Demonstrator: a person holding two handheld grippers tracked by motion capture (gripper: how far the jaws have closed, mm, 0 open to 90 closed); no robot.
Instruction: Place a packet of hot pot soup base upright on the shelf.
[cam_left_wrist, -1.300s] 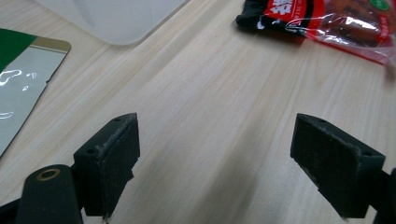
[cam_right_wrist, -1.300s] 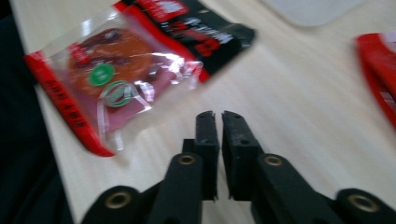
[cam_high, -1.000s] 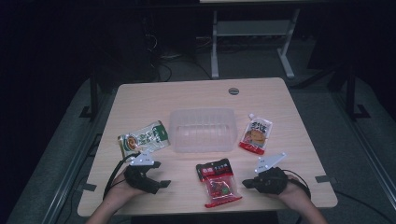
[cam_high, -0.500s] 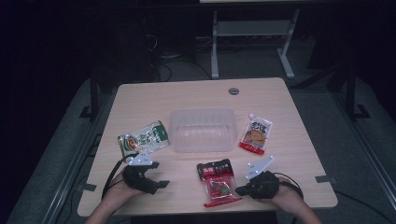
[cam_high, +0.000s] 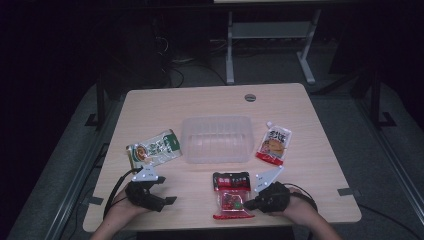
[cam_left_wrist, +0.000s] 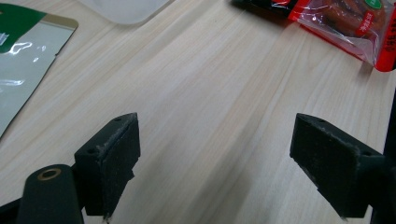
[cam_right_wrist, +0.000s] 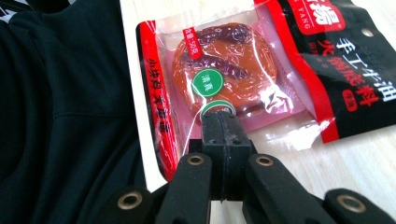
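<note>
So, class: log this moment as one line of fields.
left tongs: open, over bare table | right tongs: shut, tips over red sausage packet | clear tub: holds nothing

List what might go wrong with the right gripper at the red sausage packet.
The right gripper has its fingers shut together above the red-and-black clear-windowed sausage packet, so it may only push it. The packet overhangs the pale wooden table at the near edge and could slide off toward the person.

Red-and-black sausage packet (cam_high: 232, 195), green-and-white pouch (cam_high: 153, 148), clear tub (cam_high: 216, 140), seemingly red-orange spouted pouch (cam_high: 274, 144)
</note>
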